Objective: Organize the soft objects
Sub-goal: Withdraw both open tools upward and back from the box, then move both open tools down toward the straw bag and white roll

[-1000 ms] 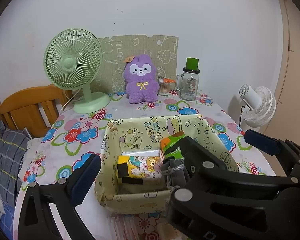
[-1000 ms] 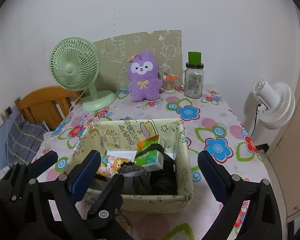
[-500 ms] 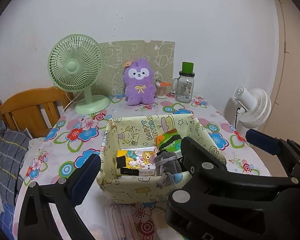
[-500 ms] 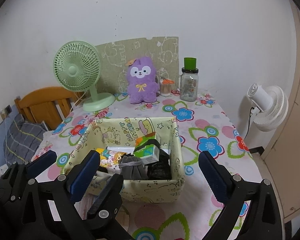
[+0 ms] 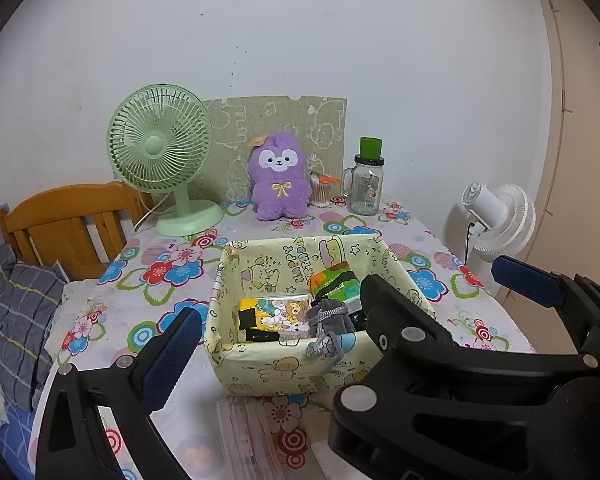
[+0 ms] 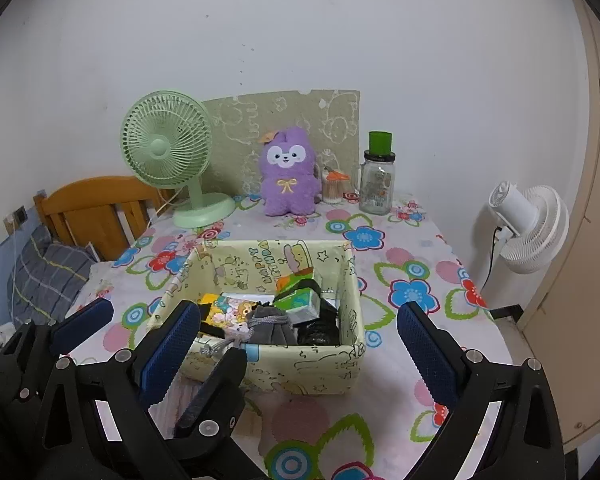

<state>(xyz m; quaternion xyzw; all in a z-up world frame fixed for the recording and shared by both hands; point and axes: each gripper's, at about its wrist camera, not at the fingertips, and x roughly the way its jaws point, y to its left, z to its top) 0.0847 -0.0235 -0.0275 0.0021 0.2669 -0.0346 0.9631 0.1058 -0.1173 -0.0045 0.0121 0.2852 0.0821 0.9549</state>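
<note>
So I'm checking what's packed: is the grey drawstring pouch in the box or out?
In. The grey drawstring pouch sits inside the box at its near wall, its cord draped over the rim.

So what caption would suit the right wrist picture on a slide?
Open right gripper facing a cartoon-print fabric box packed with soft items on a floral table.
</note>
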